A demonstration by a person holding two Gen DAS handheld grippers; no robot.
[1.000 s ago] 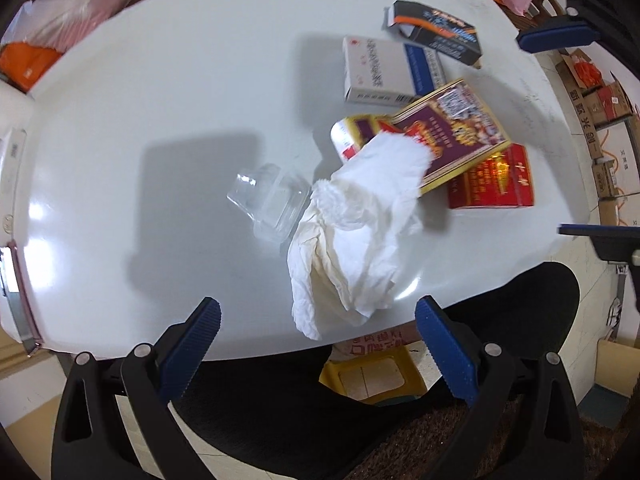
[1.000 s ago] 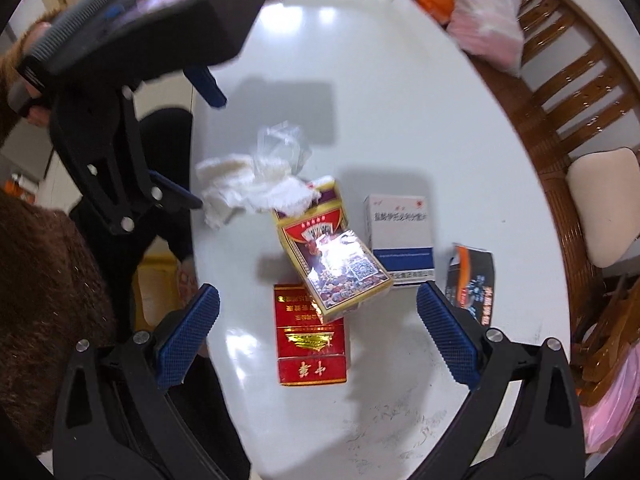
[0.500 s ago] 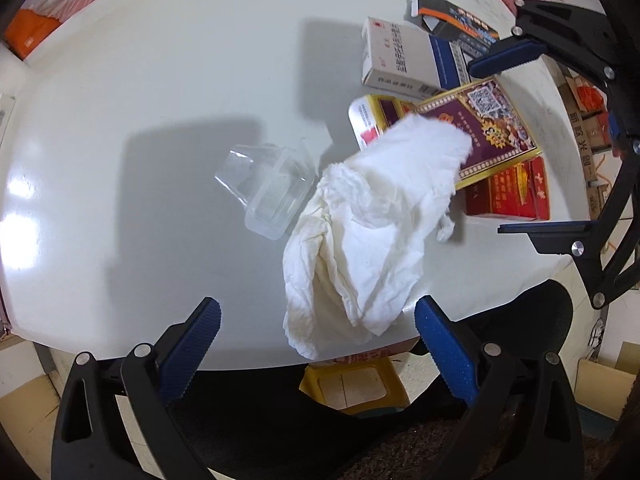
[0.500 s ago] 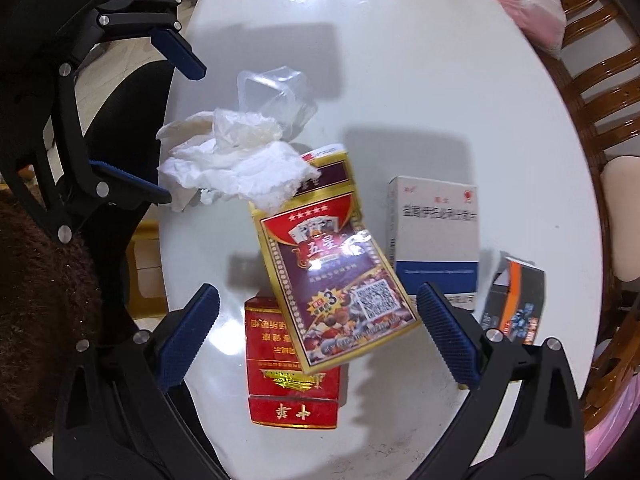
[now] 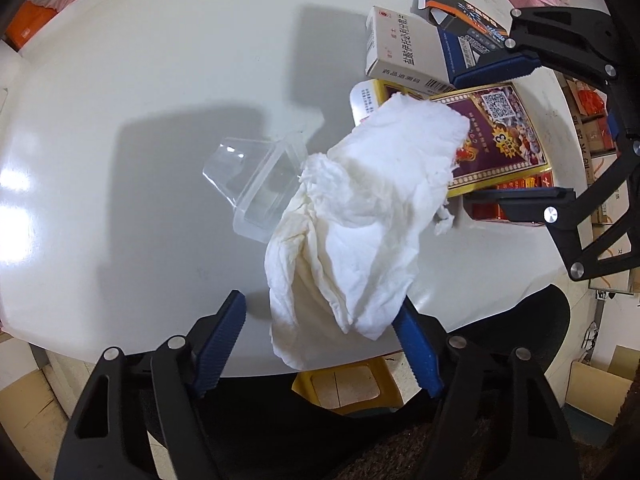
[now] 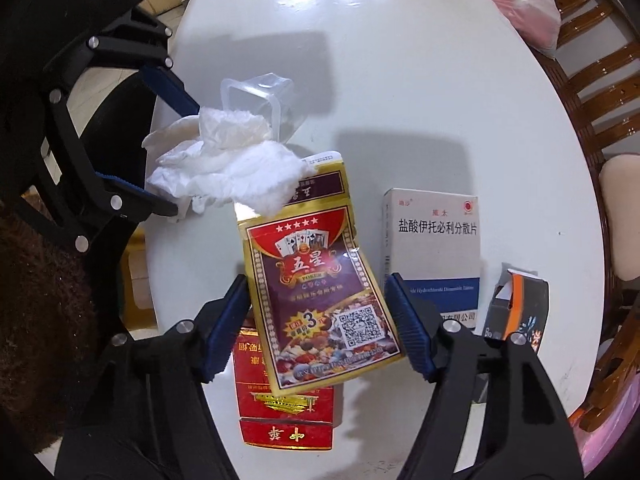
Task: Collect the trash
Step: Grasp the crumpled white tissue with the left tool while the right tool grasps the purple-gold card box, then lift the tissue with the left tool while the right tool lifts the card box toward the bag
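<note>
Both tongs were mid-grab: left tongs (image 5: pixel 320 340) closing around the tissue (image 5: pixel 360 208), right tongs (image 6: pixel 318 320) closing around the card pack (image 6: pixel 316 296). Neither pinched yet; next, squeeze and lift.

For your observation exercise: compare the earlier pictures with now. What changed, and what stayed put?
Both grippers came down over the table and their jaws are closing: the left gripper around the crumpled tissue, the right gripper around the playing-card box. The other boxes and clear plastic container stayed put.

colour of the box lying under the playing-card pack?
Red with gold print; the red box shows best in the right wrist view.
</note>
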